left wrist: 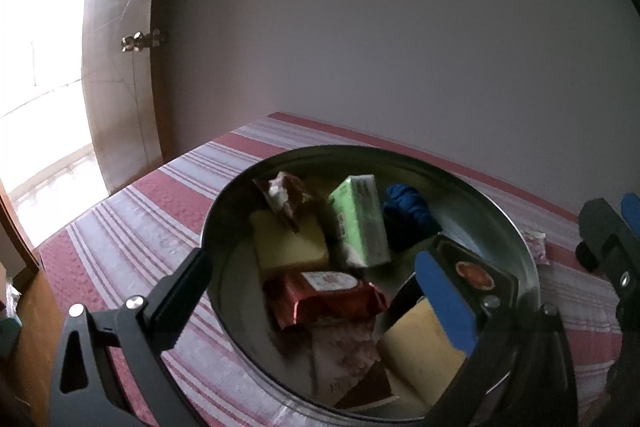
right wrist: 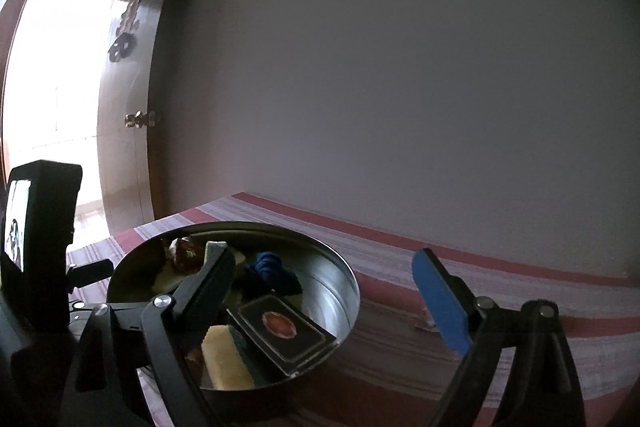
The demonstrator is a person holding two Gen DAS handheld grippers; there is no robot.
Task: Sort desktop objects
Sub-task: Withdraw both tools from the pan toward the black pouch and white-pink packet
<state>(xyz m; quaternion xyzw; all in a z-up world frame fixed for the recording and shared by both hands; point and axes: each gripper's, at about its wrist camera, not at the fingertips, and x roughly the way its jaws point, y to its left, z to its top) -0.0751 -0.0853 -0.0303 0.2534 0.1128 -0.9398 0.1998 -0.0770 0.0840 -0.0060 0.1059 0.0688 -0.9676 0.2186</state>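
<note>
Showing unreadable print: green box (left wrist: 362, 223)

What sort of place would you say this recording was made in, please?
Probably a room in a home: a table with a red striped cloth stands against a plain wall, beside an open wooden door; a metal bowl holds household odds and ends.

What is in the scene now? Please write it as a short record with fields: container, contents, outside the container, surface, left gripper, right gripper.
container: round metal bowl on the table
contents: green box, blue cloth, yellow sponge, red foil packet, black case with a red emblem, and other packets
outside the container: small pink packet on the cloth beside the bowl's right rim
surface: red and white striped tablecloth
left gripper: open, empty, over the bowl
right gripper: open, empty, at the bowl's right side
</note>
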